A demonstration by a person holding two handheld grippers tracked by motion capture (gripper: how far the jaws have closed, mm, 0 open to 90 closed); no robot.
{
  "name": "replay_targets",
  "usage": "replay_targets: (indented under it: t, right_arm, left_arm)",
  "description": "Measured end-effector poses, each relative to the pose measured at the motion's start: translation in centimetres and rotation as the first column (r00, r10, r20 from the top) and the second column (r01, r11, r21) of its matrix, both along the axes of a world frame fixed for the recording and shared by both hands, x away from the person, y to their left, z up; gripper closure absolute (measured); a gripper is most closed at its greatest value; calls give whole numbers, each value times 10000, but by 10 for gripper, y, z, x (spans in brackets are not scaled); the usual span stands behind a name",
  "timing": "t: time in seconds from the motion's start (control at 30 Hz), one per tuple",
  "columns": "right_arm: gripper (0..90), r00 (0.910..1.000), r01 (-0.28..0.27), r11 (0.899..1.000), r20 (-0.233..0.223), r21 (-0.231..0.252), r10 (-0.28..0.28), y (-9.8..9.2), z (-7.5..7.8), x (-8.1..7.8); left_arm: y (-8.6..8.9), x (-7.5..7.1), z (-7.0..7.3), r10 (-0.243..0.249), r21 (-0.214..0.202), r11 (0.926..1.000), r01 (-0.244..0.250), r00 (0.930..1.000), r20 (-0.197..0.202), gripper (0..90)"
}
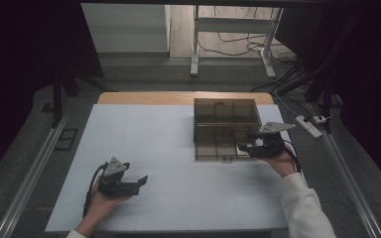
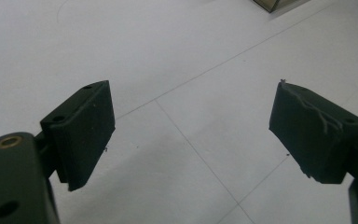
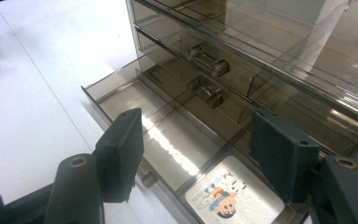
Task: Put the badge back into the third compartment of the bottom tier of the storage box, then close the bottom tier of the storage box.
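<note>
High view: a smoky clear plastic drawer box [image 1: 225,121] stands toward the far right of the white tabletop [image 1: 154,148], with its lowest drawer [image 1: 218,148] pulled out toward the person. The right tongs [image 1: 243,147] hover at the drawer's front right corner, held in a hand with a white sleeve. The left tongs [image 1: 140,182] rest low over the near left of the tabletop, well apart from the box.

Left gripper view: the left tongs [image 2: 191,130] stand wide open with nothing between them, bare tabletop [image 2: 168,56] below. A corner of the box [image 2: 272,3] shows at the top edge.

Right gripper view: the right tongs [image 3: 196,156] stand open above the pulled-out drawer [image 3: 135,95], gripping nothing. The drawer is split by dividers; one near compartment holds a flat white card [image 3: 235,198] printed with a cartoon figure, and the neighbouring compartments look empty. Above it, two shut drawers carry small metal handles [image 3: 207,60].
</note>
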State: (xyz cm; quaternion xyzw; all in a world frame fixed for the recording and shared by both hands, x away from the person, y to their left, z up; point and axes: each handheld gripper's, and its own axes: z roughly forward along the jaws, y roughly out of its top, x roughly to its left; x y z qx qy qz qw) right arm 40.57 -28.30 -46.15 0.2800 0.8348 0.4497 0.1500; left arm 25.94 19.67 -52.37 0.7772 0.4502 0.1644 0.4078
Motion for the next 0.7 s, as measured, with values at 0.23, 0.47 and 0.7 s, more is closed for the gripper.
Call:
replay_targets:
  t: [0.23, 0.47, 0.7]
  right_arm:
    - [360, 9995, 300, 9995, 108, -59, -300, 6, -1, -13]
    - [370, 9992, -206, 9997, 327, -122, 210, 20, 2, -26]
    - [382, 9989, -394, 9992, 241, 9, 394, 22, 1, -33]
  left_arm:
    - [0, -1, 0, -19, 21, 10000, 19, 10000, 29, 143]
    - [-1, 0, 0, -13, 34, 10000, 13, 10000, 23, 143]
    - [-1, 0, 0, -32, 48, 10000, 32, 10000, 29, 143]
